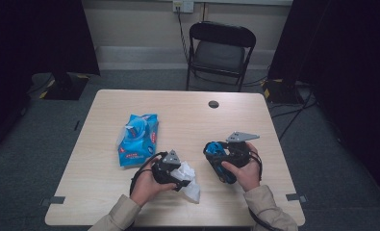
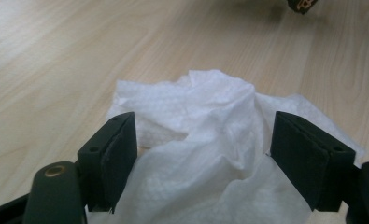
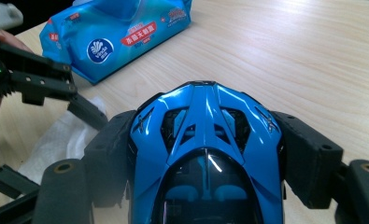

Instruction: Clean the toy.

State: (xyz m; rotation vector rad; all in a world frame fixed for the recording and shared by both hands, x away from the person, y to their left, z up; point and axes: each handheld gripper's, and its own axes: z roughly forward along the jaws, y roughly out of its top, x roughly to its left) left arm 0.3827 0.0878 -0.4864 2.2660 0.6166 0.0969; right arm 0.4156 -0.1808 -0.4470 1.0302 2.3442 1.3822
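Note:
A crumpled white wipe (image 1: 191, 185) lies on the wooden table (image 1: 202, 120) near its front edge, and my left gripper (image 1: 184, 176) is shut on it. In the left gripper view the wipe (image 2: 205, 102) bulges between the two black pads (image 2: 121, 149), held by that gripper (image 2: 203, 135). To the right, a glossy blue toy car (image 1: 216, 148) is raised off the table with my right gripper (image 1: 214, 154) shut on its sides. In the right gripper view the car (image 3: 205, 154) points away between the pads of that gripper (image 3: 205, 121), toward the left gripper (image 3: 42, 84) and the wipe (image 3: 65, 140).
A blue pack of wet wipes (image 1: 138, 138) lies left of centre, its lid flap up; the right gripper view has the pack (image 3: 117, 32) too. A round cable hole (image 1: 213, 104) sits near the far edge. A black folding chair (image 1: 220, 48) stands behind the table.

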